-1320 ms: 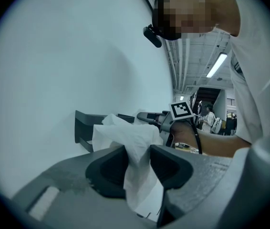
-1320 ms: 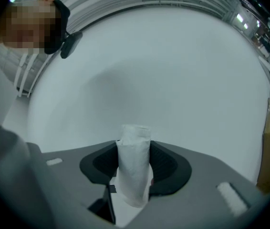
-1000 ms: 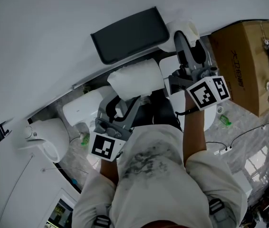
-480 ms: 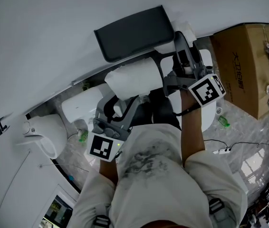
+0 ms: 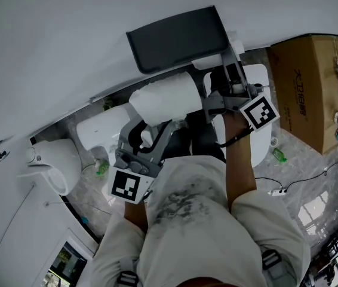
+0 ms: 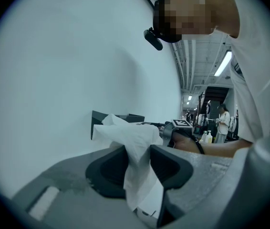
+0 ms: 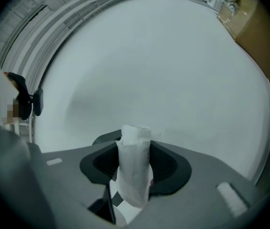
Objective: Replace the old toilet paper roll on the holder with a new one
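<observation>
A person in a pale short-sleeved T-shirt with a smudged dark chest print and a black wristband; the grey, dark-padded left gripper and right gripper each bear a black-and-white marker cube.

White roll, dark grey holder, brown cardboard box.

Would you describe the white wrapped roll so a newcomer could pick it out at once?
Find the dark holder on the white wall. In front of it hangs the white wrapped roll, its wrapper ends pinched by the left tool and right tool. Unlike the white porcelain fixtures, it is crinkled and held up.
</observation>
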Demonstrator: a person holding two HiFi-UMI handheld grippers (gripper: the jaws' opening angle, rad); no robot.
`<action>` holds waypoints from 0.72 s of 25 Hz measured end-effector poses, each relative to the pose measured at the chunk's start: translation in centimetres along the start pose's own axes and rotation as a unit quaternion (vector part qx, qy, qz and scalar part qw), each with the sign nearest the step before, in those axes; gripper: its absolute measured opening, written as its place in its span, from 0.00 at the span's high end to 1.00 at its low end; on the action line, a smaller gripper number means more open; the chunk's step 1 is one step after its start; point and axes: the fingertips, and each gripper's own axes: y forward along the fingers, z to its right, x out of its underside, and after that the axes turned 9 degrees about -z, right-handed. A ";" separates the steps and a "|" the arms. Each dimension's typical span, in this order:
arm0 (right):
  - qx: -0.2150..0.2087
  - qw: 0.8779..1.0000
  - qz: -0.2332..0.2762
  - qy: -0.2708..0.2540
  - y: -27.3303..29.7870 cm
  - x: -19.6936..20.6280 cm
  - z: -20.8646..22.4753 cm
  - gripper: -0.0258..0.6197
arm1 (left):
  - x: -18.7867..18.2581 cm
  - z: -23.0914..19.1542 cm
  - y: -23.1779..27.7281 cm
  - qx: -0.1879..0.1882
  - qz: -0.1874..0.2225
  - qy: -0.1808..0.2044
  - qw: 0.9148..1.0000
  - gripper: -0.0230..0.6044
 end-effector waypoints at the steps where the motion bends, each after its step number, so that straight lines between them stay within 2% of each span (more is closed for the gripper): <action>1: -0.002 1.000 0.000 0.008 0.0 0.1 0.1 0.68 | 0.0 0.0 0.0 -0.001 0.000 -0.001 1.000 0.71; 18: -0.016 0.997 -0.003 0.077 0.6 2.7 0.5 0.68 | 0.3 -0.3 -1.4 -0.018 0.007 -0.007 1.000 0.71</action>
